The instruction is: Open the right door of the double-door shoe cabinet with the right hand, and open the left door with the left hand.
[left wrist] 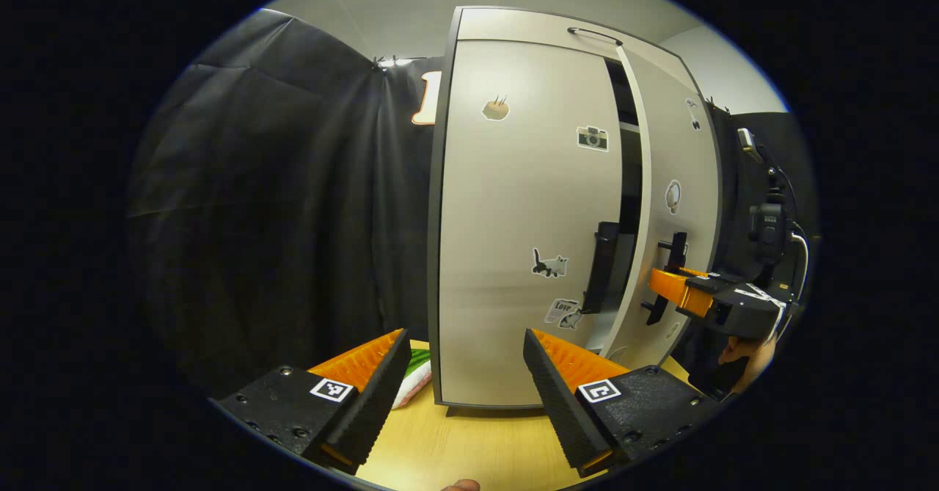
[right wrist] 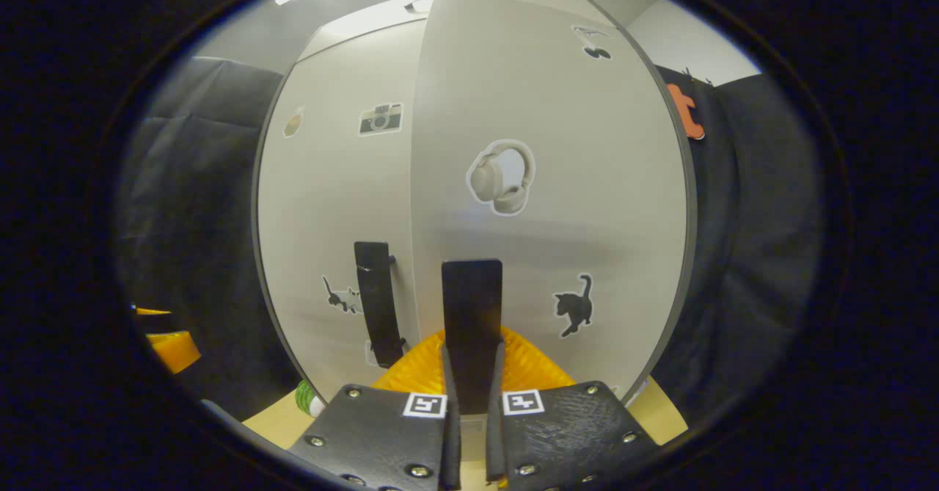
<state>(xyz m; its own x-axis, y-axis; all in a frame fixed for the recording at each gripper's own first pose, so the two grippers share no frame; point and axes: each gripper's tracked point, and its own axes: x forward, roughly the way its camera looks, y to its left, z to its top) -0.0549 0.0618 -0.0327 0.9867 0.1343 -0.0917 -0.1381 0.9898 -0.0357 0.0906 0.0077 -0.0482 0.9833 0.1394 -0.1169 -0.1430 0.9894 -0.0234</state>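
Note:
The pale double-door shoe cabinet (left wrist: 513, 373) stands on a wooden surface. Its left door (left wrist: 513, 205), with several stickers, is closed, and its black handle (left wrist: 603, 265) is free. My left gripper (left wrist: 466, 373) is open in front of that door, short of the handle. The right door (left wrist: 678, 183) is swung partly out, leaving a dark gap. In the right gripper view my right gripper (right wrist: 470, 381) is shut on the right door's black handle (right wrist: 472, 307). From the left gripper view that gripper (left wrist: 678, 285) is at the handle (left wrist: 671, 271), held by a hand (left wrist: 748, 355).
A green and white object (left wrist: 412, 377) lies by the cabinet's left foot. The wooden surface (left wrist: 469, 439) runs up to the cabinet. Black cloth hangs on both sides. A camera on a stand (left wrist: 766, 227) is right of the open door.

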